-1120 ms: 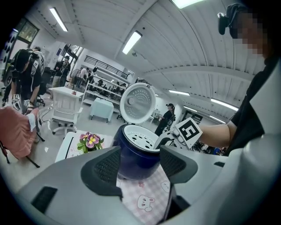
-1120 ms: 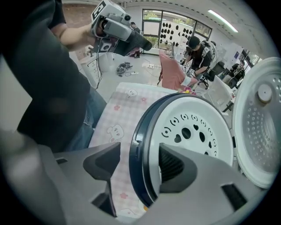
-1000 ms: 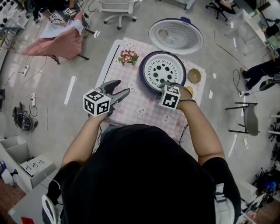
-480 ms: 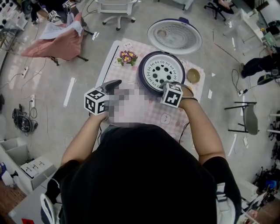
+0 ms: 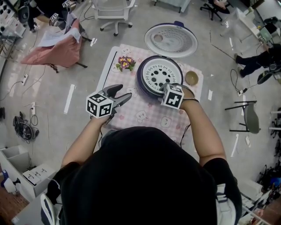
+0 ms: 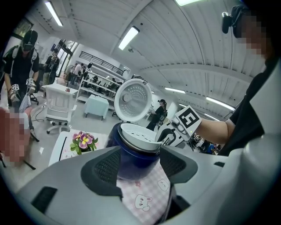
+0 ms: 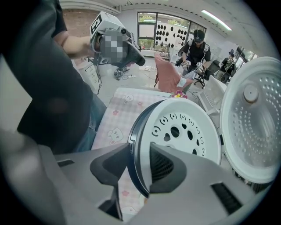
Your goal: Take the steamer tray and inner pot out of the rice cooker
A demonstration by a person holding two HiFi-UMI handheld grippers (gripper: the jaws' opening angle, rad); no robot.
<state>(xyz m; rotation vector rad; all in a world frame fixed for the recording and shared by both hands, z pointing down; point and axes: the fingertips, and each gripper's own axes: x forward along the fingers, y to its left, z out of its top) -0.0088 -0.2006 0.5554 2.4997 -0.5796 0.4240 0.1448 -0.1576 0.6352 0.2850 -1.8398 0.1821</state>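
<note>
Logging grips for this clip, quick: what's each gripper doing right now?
Left gripper: open, holding nothing.
Right gripper: jaws have just been closing, clamped on the rim of the steamer tray.

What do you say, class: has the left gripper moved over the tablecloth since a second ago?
No. In the head view the left gripper stays over the left side of the tablecloth, as far from the flowers as before.

It was a robotics lab or workshop hall. A bare grey concrete floor (image 5: 57, 132) was strewn with black cables (image 5: 24, 125). White swivel office chairs (image 5: 112, 11) stood about, long fluorescent ceiling strips (image 6: 128, 38) ran overhead, and another person in black (image 7: 196, 50) carried black-and-white marker cubes (image 5: 55, 17).
</note>
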